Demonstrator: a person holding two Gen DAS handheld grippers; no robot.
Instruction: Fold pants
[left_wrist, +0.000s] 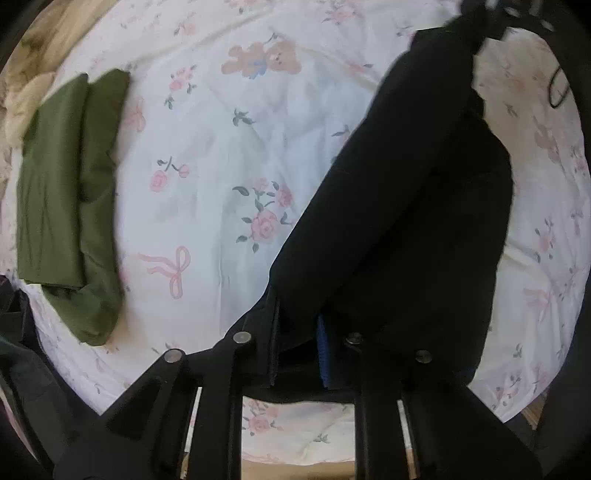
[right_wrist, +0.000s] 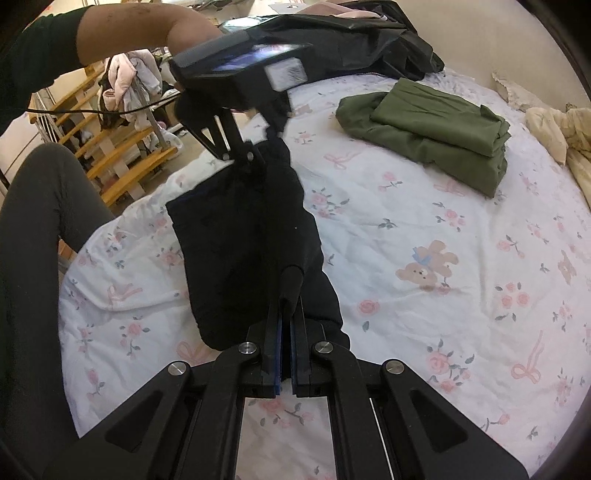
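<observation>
The right tool (right_wrist: 285, 314) is seen closed on a bunched edge of the black pants (right_wrist: 243, 236). The left tool (left_wrist: 297, 332) is likewise clamped on the same garment's other end. The pants are held stretched between both tools, above the floral bedspread (right_wrist: 424, 295). Folded olive-green clothing (right_wrist: 436, 129) is stacked on the bedspread, well apart from the pants, beyond them.

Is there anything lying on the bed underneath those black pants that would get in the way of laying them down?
Nothing visible does. The black pants hang between the left gripper and right gripper, both clamped on them, over bare floral bedspread. The folded green pants lie well off to the side.
</observation>
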